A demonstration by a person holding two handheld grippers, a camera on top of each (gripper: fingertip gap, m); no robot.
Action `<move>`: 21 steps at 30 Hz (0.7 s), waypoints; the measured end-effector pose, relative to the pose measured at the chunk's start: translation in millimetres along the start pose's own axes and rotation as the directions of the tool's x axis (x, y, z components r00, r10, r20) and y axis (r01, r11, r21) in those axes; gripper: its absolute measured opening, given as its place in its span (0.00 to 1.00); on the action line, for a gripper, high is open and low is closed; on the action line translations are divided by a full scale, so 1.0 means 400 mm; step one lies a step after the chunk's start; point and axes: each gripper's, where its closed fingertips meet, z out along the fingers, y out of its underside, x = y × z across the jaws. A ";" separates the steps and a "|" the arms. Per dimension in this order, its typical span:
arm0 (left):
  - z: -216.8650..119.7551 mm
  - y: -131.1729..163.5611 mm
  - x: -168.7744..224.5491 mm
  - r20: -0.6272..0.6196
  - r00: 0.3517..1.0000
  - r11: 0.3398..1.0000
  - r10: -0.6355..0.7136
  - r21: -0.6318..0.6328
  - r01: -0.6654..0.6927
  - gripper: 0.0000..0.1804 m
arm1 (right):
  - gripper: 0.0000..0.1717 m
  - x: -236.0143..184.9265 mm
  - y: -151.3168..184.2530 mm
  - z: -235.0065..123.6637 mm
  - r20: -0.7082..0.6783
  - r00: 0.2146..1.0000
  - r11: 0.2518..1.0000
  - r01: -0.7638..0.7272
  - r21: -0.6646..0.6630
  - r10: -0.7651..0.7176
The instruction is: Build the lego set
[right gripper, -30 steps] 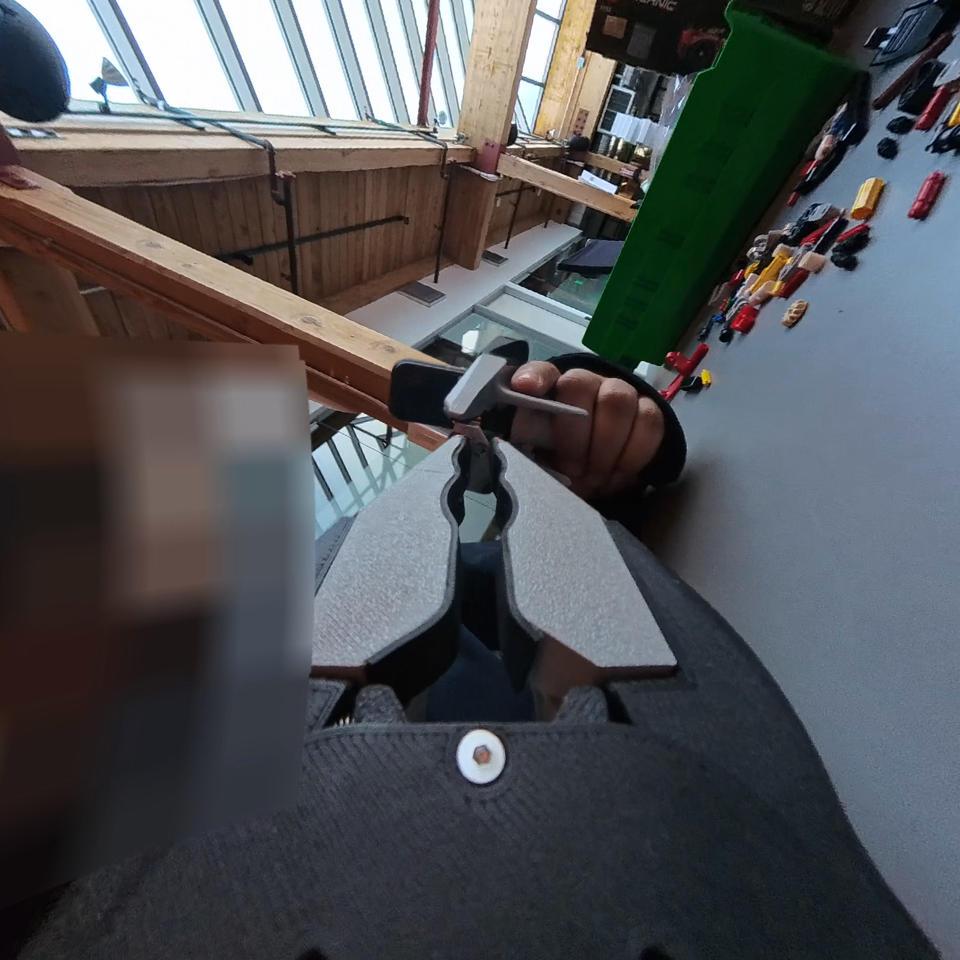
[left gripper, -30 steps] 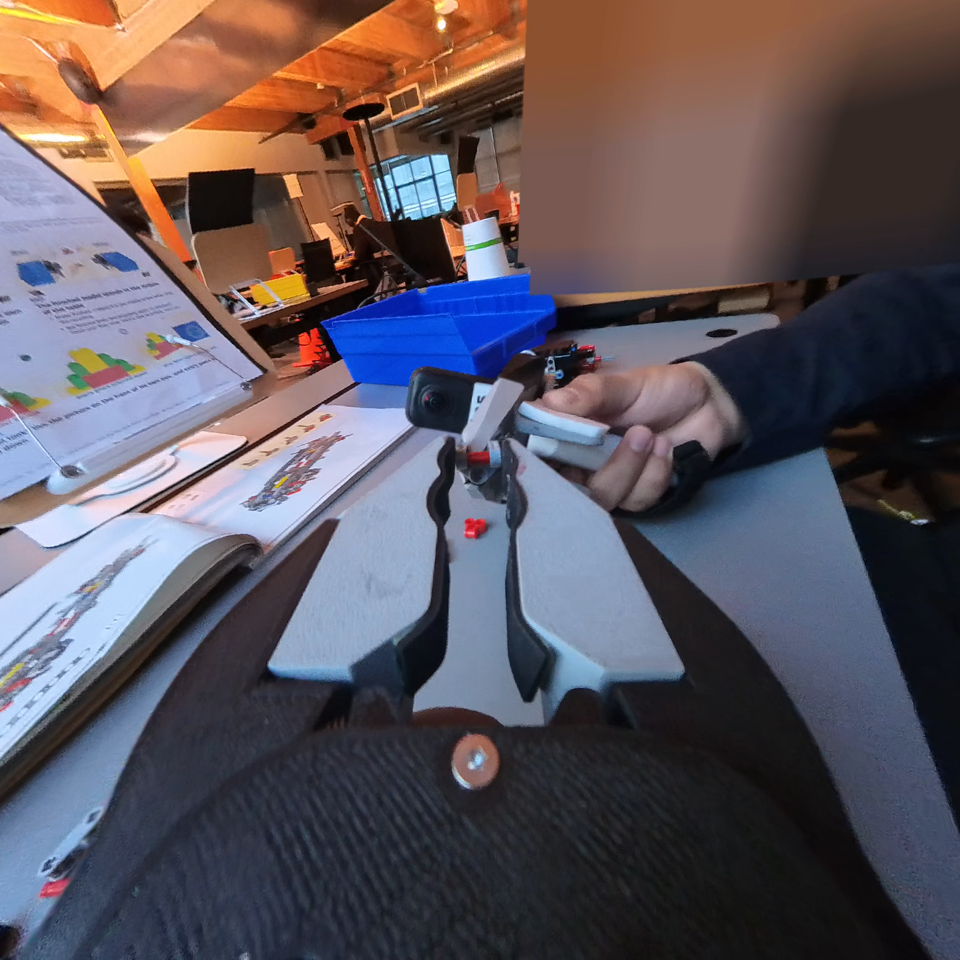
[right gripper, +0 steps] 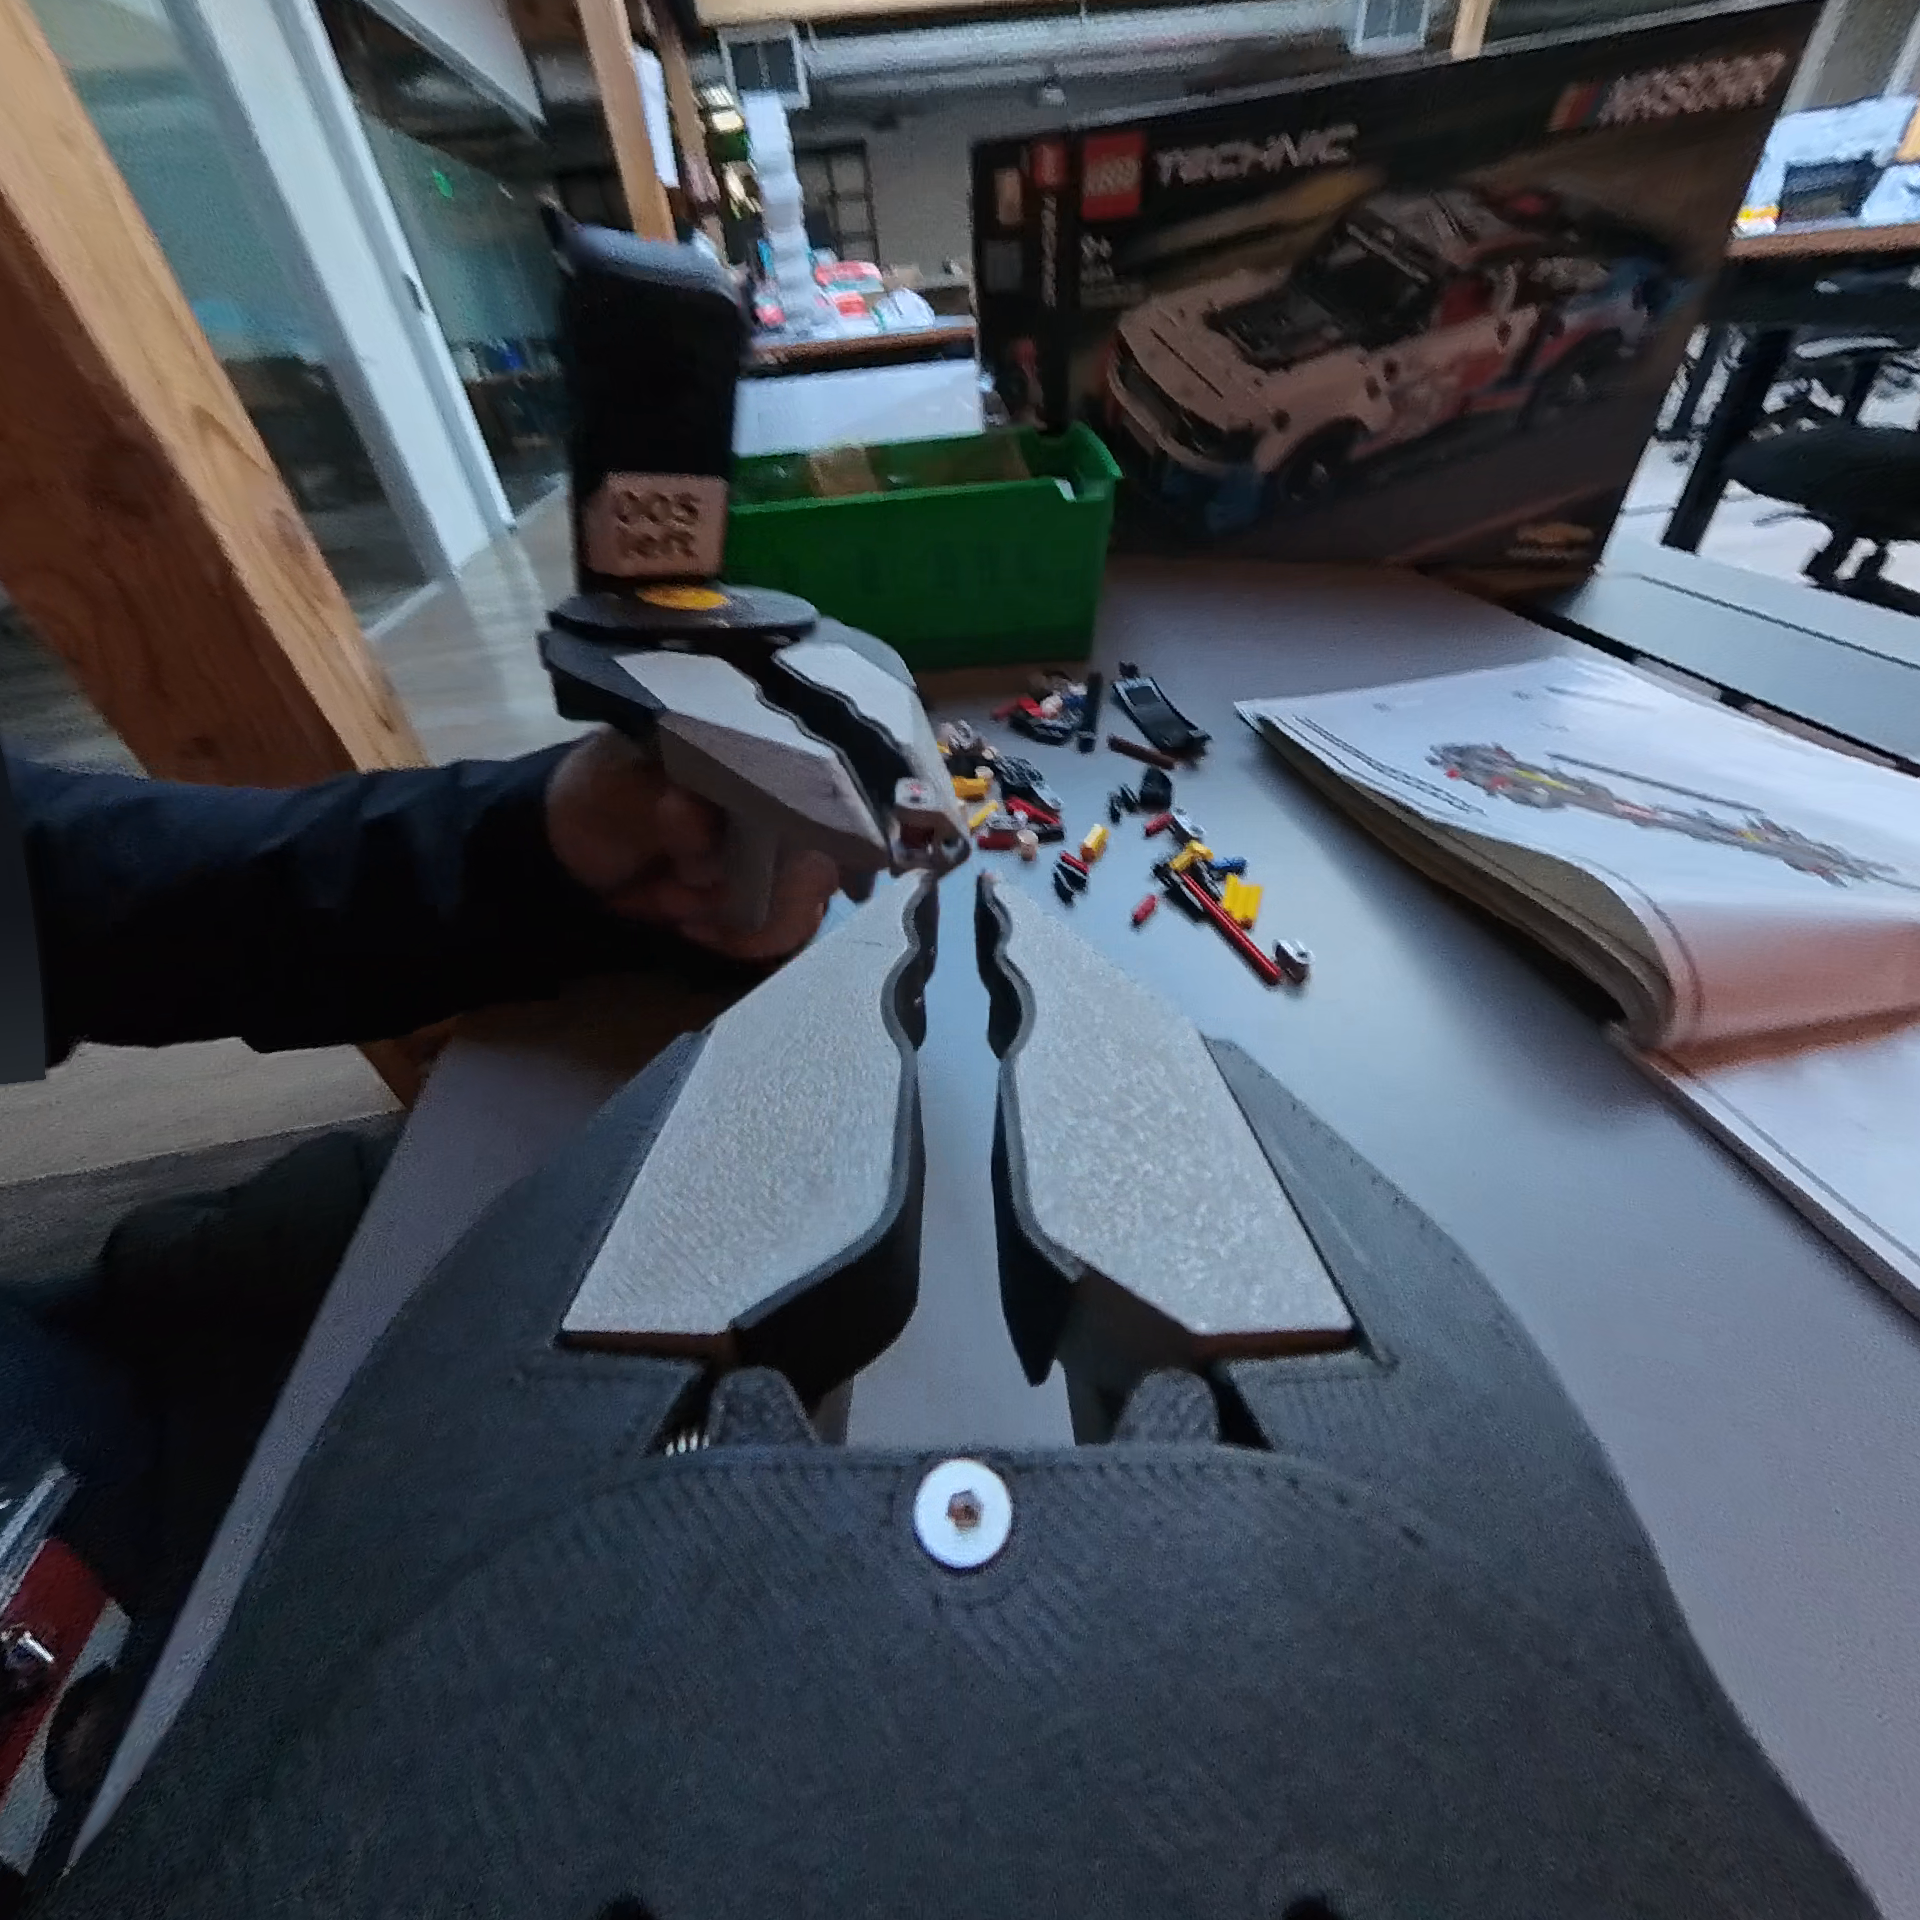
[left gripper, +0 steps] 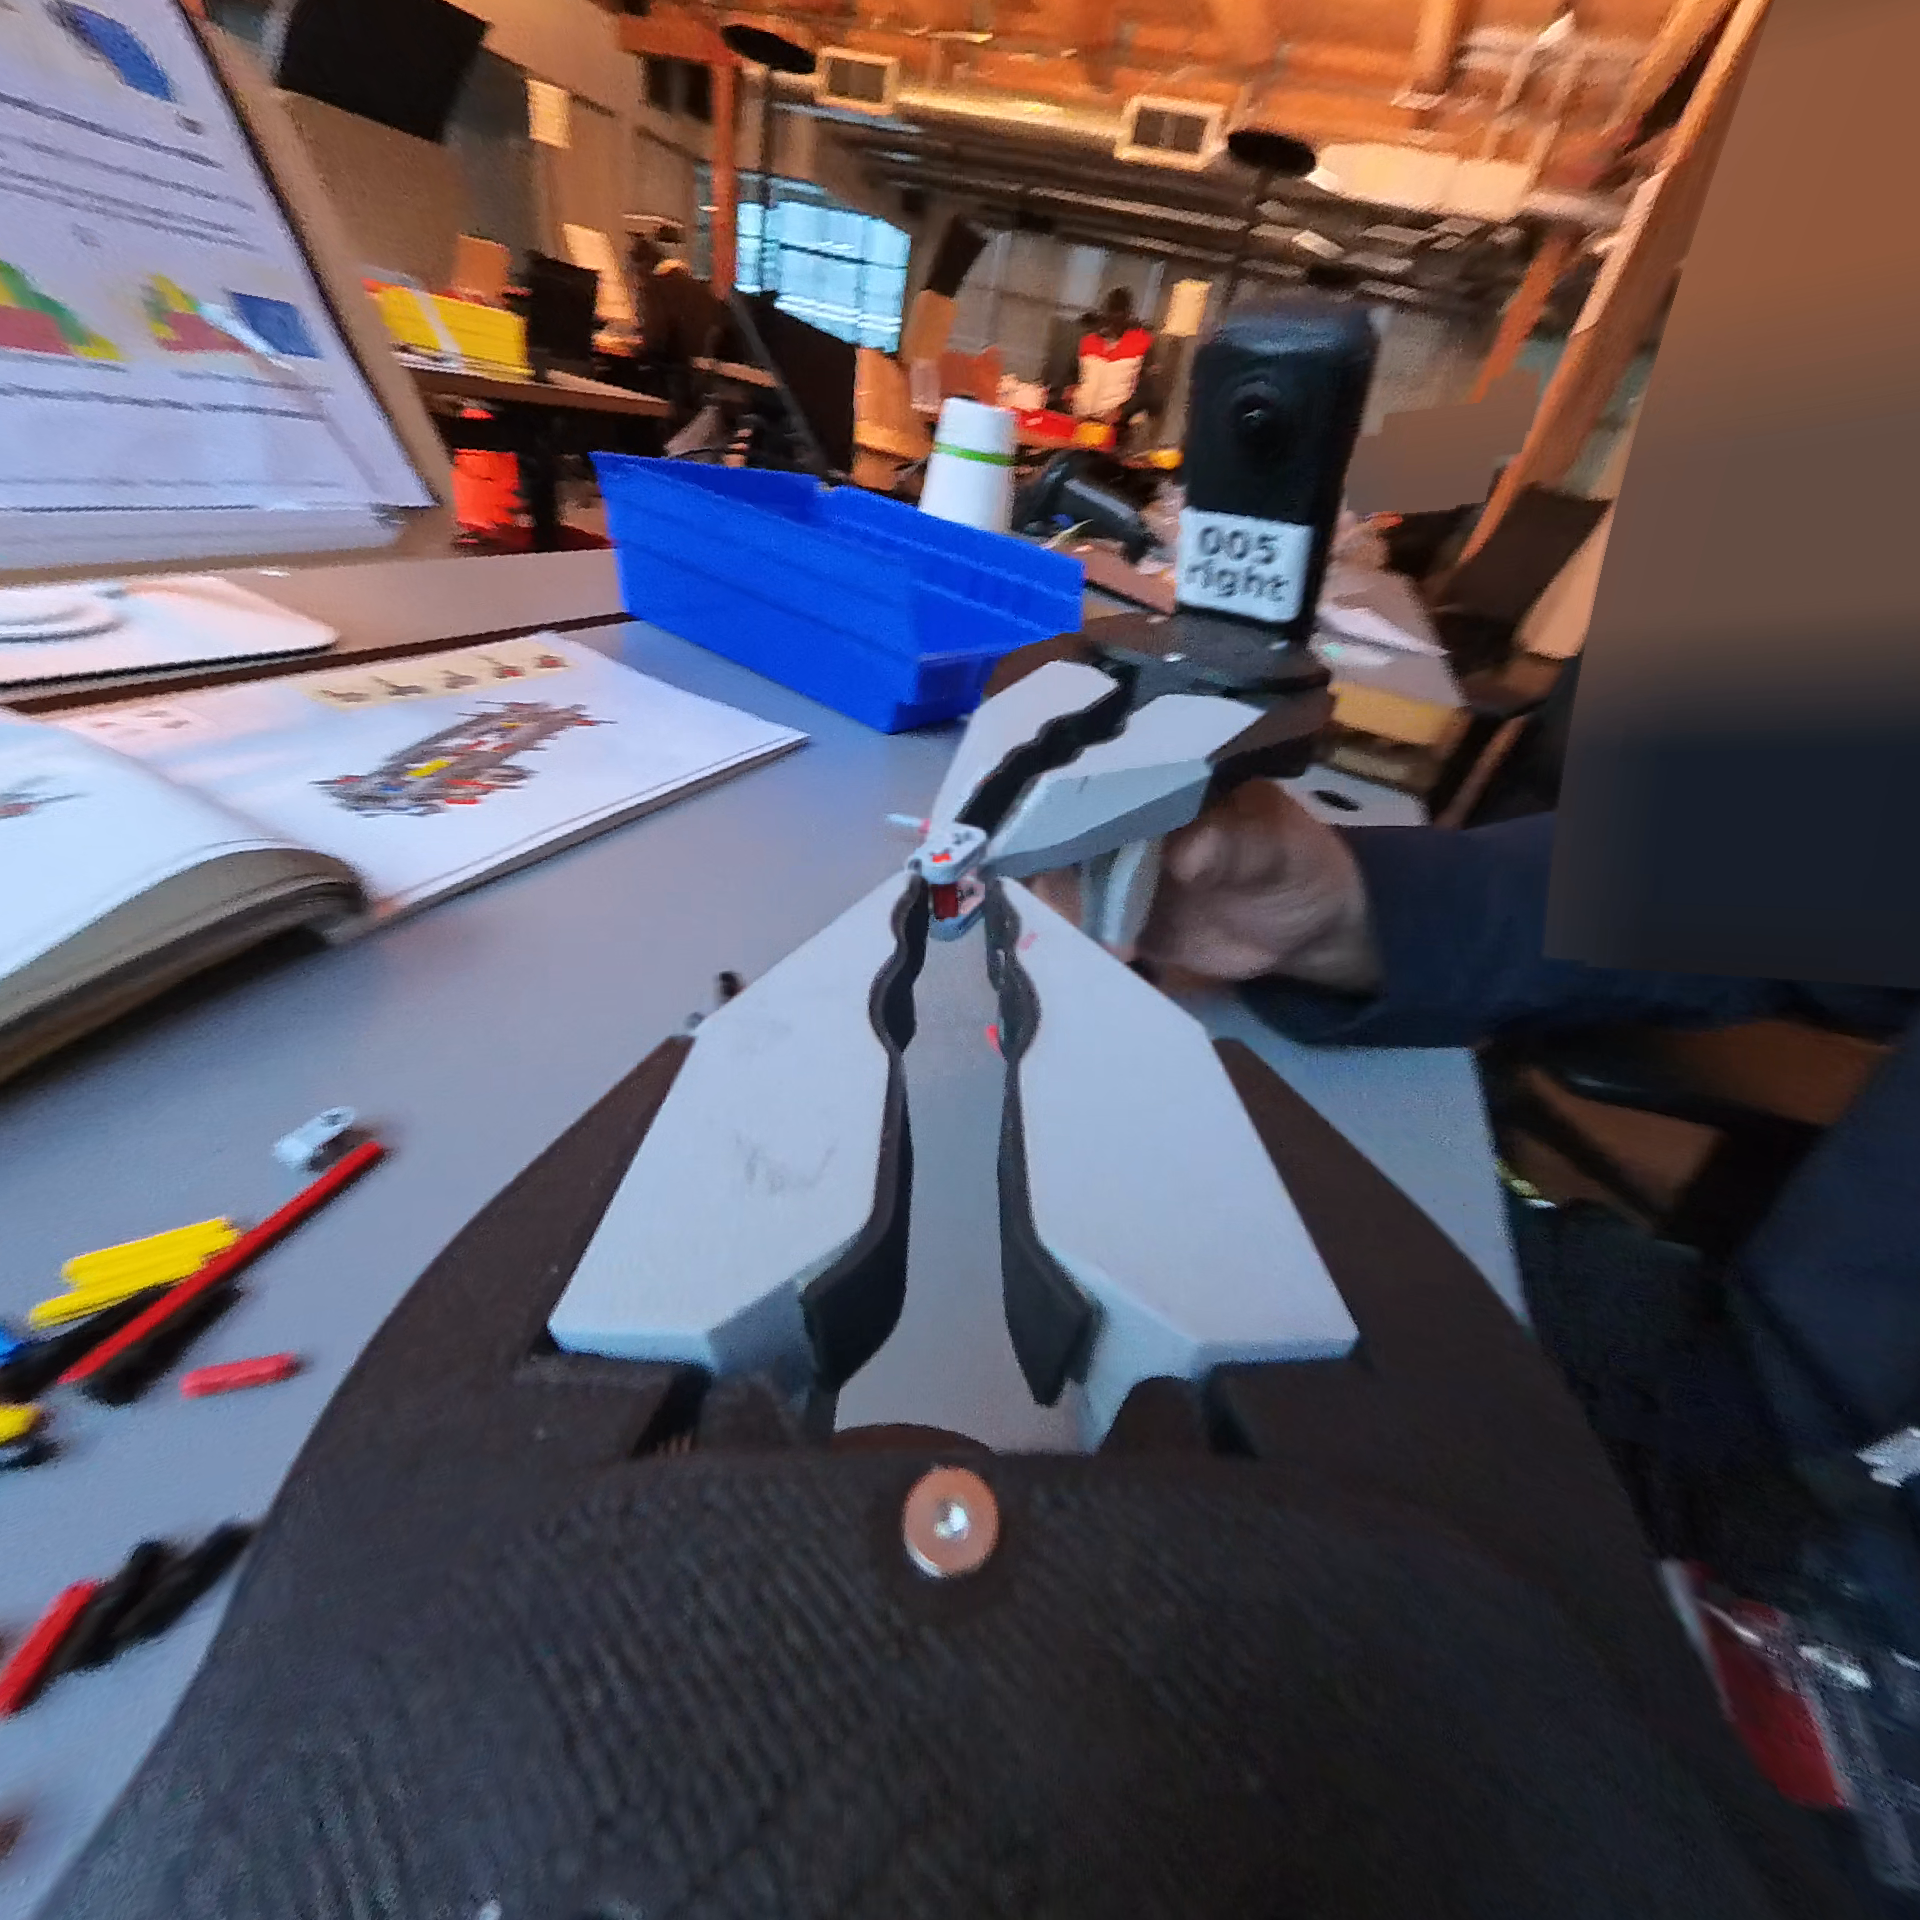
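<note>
**Item 1, left tongs** (left gripper: 951, 904). Closed to a narrow gap on a small grey-and-red building piece (left gripper: 943, 896), with a pad against each side. The piece is held in the air above the desk (left gripper: 582, 987), to the right of the open instruction book (left gripper: 468, 748). 1 second ago these tongs stood wider, straddling the piece without pressing on it. The hold is now theirs.

**Item 2, right tongs** (right gripper: 956, 883). Nearly closed, leaving a thin slit with nothing seen in it. The tips sit just under the piece, the left one perhaps touching it. 1 second ago the piece sat at these tips.

**Item 3, shown by the left wrist view only.** A blue bin (left gripper: 831, 582) is behind the book, and a hand (left gripper: 1257, 894) is on the right tongs' handle.

**Item 4, shown by the right wrist view only.**
- The empty slit of the right tongs.
- A scatter of loose parts (right gripper: 1195, 862) beside the book.
- A green bin (right gripper: 935, 561) and a boxed car set (right gripper: 1351, 312) beyond the book.
</note>
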 end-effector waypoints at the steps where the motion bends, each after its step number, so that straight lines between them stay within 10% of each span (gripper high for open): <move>1: -0.003 0.003 -0.017 0.055 0.998 0.999 0.037 -0.017 -0.036 0.05 | 0.03 0.009 0.007 -0.002 -0.013 1.000 1.000 -0.002 -0.020 0.001; 6: -0.013 0.095 -0.078 0.196 0.923 0.905 0.330 -0.345 -0.250 0.05 | 0.09 0.036 0.028 -0.010 -0.037 0.999 0.996 -0.028 -0.080 0.025; 9: -0.043 0.242 -0.095 0.061 0.870 0.636 0.488 -0.708 -0.307 0.05 | 0.08 0.062 0.065 -0.010 -0.088 0.996 0.986 -0.014 -0.164 0.000; 17: -0.047 0.249 -0.073 -0.138 0.751 0.348 0.646 -0.823 -0.450 0.05 | 0.07 0.029 0.112 -0.014 -0.046 0.994 0.948 0.076 -0.309 -0.095; 21: -0.036 0.254 -0.040 -0.178 0.771 0.354 0.612 -0.810 -0.468 0.08 | 0.04 0.020 0.154 -0.055 -0.012 0.982 0.895 0.169 -0.413 -0.191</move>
